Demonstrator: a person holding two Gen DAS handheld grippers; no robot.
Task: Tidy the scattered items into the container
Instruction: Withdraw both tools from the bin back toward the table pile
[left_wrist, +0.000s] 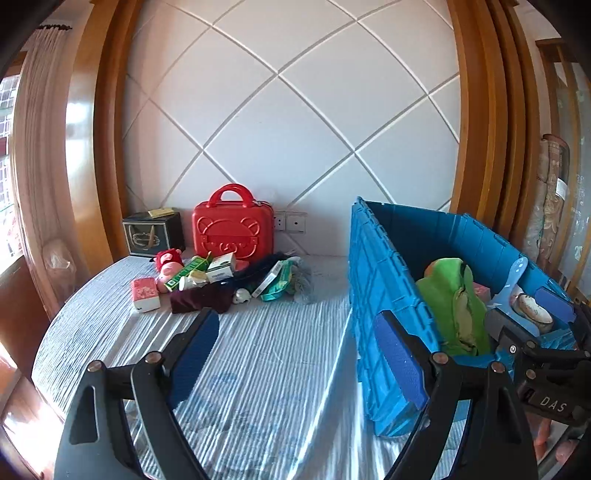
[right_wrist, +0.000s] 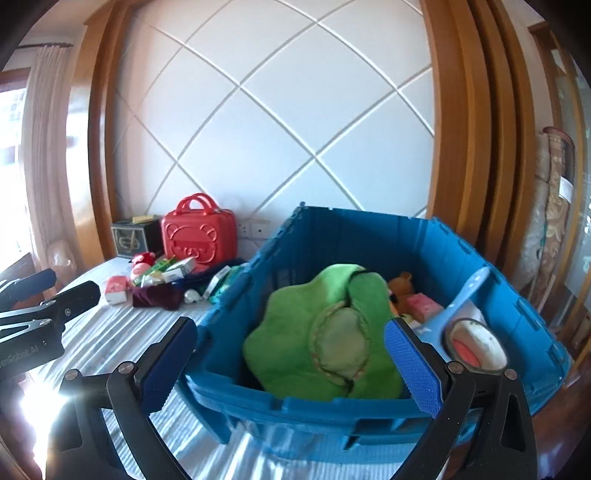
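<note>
Two grippers, both spread wide and holding nothing: the left gripper (left_wrist: 299, 358) hangs over the striped bedcover (left_wrist: 266, 354) beside the crate, and the right gripper (right_wrist: 291, 354) hangs at the crate's near rim. The blue crate (right_wrist: 332, 413) is the biggest thing here and already holds a green cushion (right_wrist: 321, 332), a pink box (right_wrist: 424, 304) and a blue scoop (right_wrist: 465, 295). The pile still to be tidied (left_wrist: 221, 280) lies well apart from it, near the red case (left_wrist: 232, 230) by the wall. In that pile, the dark red cloth (left_wrist: 201, 299) looks soft and light, best pinched at a bunched fold. The small cartons (left_wrist: 146, 293) look light but crushable; take them across their flat faces. The little white object is too small to make out.
</note>
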